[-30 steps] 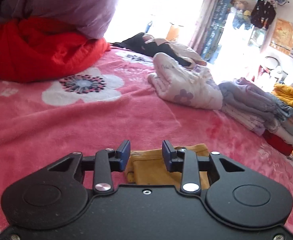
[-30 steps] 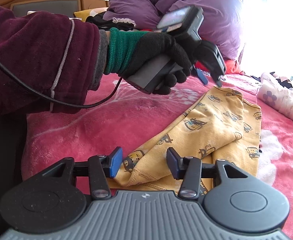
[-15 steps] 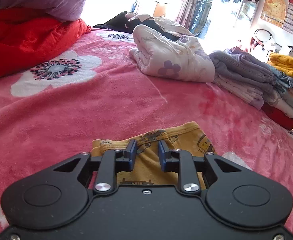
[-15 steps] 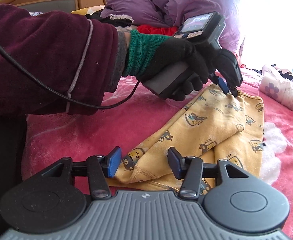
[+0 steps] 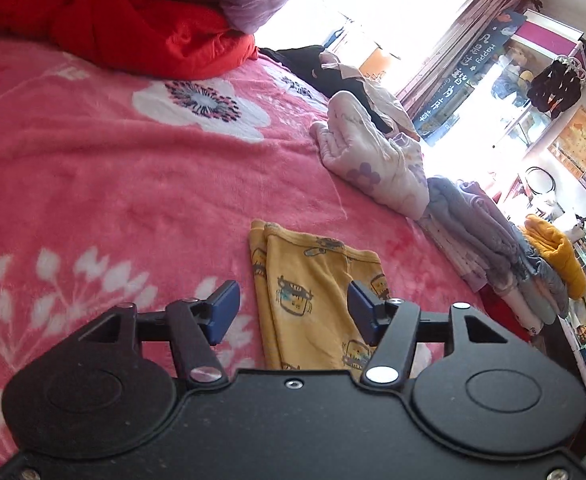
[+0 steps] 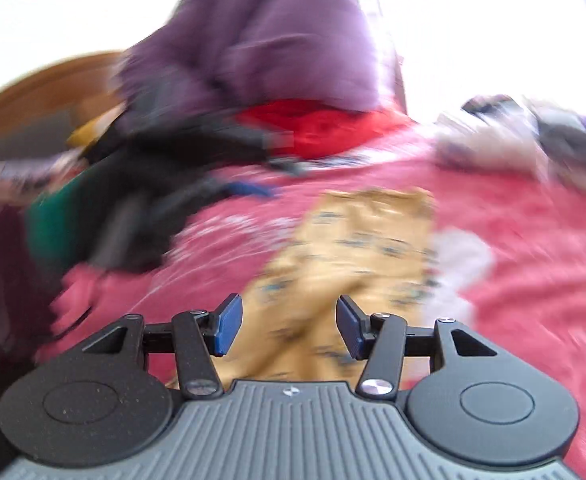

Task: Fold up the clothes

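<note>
Now, left wrist view: left gripper [image 5: 293, 312] jaws standing apart, just been opening, blue pads clear of cloth on both sides. Yellow printed garment [image 5: 313, 292] lying flat on the pink flowered blanket [image 5: 113, 184], in the gap between the pads but not pinched, its folded end pointing toward the far edge of the bed. Beyond it, toward the right edge, a white bundle with purple print [image 5: 373, 160] and a stack of folded clothes [image 5: 493, 248]; red quilt [image 5: 133, 20] heaped at the far left corner. Looks like a fold just laid down and let go.

Next, right wrist view, badly smeared by motion: right gripper [image 6: 289, 328] jaws apart too, nothing clamped, the yellow printed garment [image 6: 353, 248] stretching away beneath and past the pads. Left gripper [image 6: 197, 200] a dark blur over the blanket at the garment's left side, gloved hand [image 6: 141, 220] with green cuff behind it; state unreadable from here.

Judged step: between folds, both tools free. Next move likely calls for re-gripping a short end at two corners and carrying it over evenly, keeping layers from sliding.
</note>
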{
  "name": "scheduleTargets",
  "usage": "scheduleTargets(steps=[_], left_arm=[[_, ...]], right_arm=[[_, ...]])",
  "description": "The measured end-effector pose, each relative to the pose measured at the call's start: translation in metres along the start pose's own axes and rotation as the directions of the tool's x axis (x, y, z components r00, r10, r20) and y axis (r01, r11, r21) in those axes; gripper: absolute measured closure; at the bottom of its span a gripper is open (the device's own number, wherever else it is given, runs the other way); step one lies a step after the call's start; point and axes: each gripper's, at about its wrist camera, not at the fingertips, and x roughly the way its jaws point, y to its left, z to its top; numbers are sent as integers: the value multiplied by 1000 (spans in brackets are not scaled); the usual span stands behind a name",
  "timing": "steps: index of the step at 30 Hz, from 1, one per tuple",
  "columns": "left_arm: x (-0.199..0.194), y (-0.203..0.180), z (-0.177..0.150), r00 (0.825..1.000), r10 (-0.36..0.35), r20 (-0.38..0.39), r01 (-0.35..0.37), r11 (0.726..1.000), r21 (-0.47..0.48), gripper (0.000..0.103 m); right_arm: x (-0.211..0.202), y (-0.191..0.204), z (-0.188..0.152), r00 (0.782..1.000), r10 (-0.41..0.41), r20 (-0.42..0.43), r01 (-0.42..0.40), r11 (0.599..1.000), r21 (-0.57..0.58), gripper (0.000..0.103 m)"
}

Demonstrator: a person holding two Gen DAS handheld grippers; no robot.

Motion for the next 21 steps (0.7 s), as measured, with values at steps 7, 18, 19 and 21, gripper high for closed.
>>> scheduleTargets(steps=[7, 18, 19, 21], left_arm=[[18, 18, -6, 997, -5, -76, -1, 997, -80, 41], [52, 33, 16, 992, -82, -94, 73, 993, -98, 38], [54, 35, 18, 991, -94, -96, 85, 991, -99, 38], [59, 39, 24, 988, -116, -98, 106, 989, -105, 38]], right_arm=[[28, -120, 6, 997, 55, -46, -27, 881, 473, 48], [99, -171, 34, 982, 182, -56, -118, 813, 570, 42], [106, -175, 39, 980, 192, -56, -127, 813, 568, 41], [120, -183, 49, 974, 216, -62, -145, 814, 563, 41]])
